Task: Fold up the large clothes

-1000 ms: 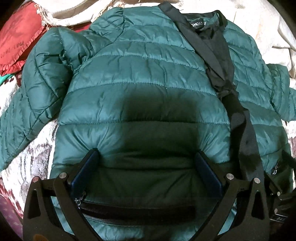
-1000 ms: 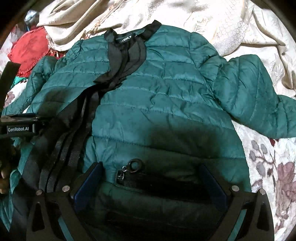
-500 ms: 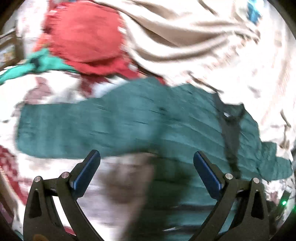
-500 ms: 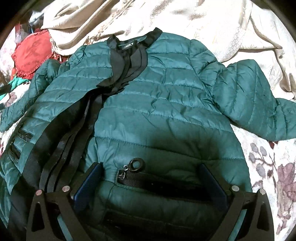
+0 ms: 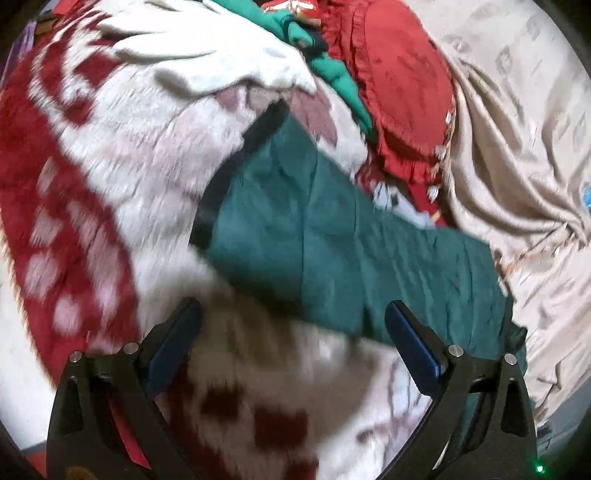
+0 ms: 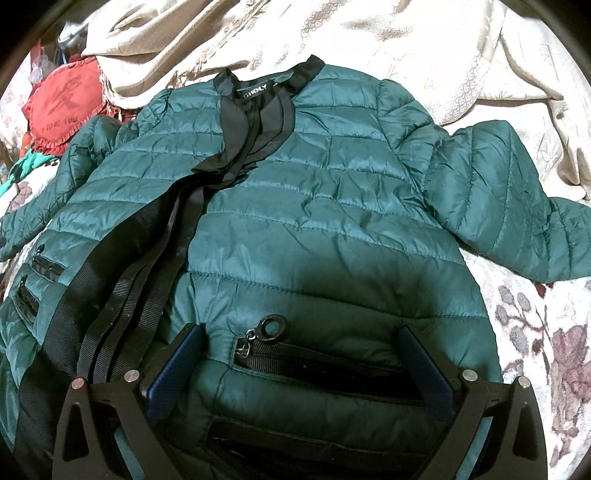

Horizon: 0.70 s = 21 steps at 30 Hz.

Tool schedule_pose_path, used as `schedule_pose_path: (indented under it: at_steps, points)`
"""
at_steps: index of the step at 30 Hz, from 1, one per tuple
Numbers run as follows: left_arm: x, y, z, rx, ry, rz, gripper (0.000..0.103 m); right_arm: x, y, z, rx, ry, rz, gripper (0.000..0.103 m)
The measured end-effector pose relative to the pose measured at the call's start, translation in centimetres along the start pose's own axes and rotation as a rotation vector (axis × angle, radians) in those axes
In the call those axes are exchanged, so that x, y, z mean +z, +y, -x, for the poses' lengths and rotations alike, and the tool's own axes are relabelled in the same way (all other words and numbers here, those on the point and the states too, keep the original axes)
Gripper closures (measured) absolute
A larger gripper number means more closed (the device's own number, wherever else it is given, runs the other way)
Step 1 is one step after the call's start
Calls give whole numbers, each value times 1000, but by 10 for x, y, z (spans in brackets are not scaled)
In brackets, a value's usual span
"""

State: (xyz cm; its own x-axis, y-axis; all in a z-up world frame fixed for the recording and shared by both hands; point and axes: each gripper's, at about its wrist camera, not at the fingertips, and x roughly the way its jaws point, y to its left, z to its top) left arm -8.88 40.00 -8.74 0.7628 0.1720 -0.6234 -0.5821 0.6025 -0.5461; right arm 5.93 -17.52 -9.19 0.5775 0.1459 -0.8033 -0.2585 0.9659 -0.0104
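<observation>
A dark green quilted jacket (image 6: 325, 221) lies front up on the bed, its black zipper band running from the collar down to the left. My right gripper (image 6: 301, 334) is open and empty, low over the jacket's lower front, straddling a zipped pocket with a ring pull (image 6: 271, 326). The jacket's right sleeve (image 6: 509, 206) lies out to the right. My left gripper (image 5: 291, 310) is open and empty over the blanket, just short of the jacket's left sleeve (image 5: 332, 236), which ends in a black cuff (image 5: 236, 162).
A red and white fleece blanket (image 5: 92, 184) covers the bed. A red frilled cushion (image 5: 402, 81) and a bright green cloth (image 5: 332, 74) lie beyond the sleeve. A beige sheet (image 6: 369, 33) is bunched behind the collar.
My left gripper has swung left off the jacket body to the left sleeve near its cuff. My right gripper has stayed over the pocket; the view shifted slightly.
</observation>
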Motion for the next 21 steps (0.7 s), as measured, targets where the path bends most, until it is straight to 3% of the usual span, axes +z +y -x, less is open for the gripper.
schedule_pose_path:
  at_steps: [5,7,8,9,11,14,15,17,21]
  points:
    - [15,3,-21,-27,3,16,3,0,0,0,0,-1,0,0]
    - [19,-1,-22,-80,-14,17,27,0,1,0,-2,-1,0,0]
    - [22,-6,-24,-97,-23,15,52,0,0,0,-2,-1,1,0]
    - [23,-7,-22,-98,-31,13,70,0,0,-1,-2,-1,1,0]
    - [26,-9,-23,-105,-32,7,78,0,0,0,-1,0,0,0]
    - [29,-9,-34,-66,5,-2,76,0,0,0,-1,-1,0,0]
    - [30,-5,-40,-45,23,7,65,0,0,0,0,-2,0,0]
    - [29,3,-48,-31,51,37,54,0,0,-1,-1,-2,0,0]
    - [28,8,-52,-35,54,54,51,0,0,0,-1,-2,-1,0]
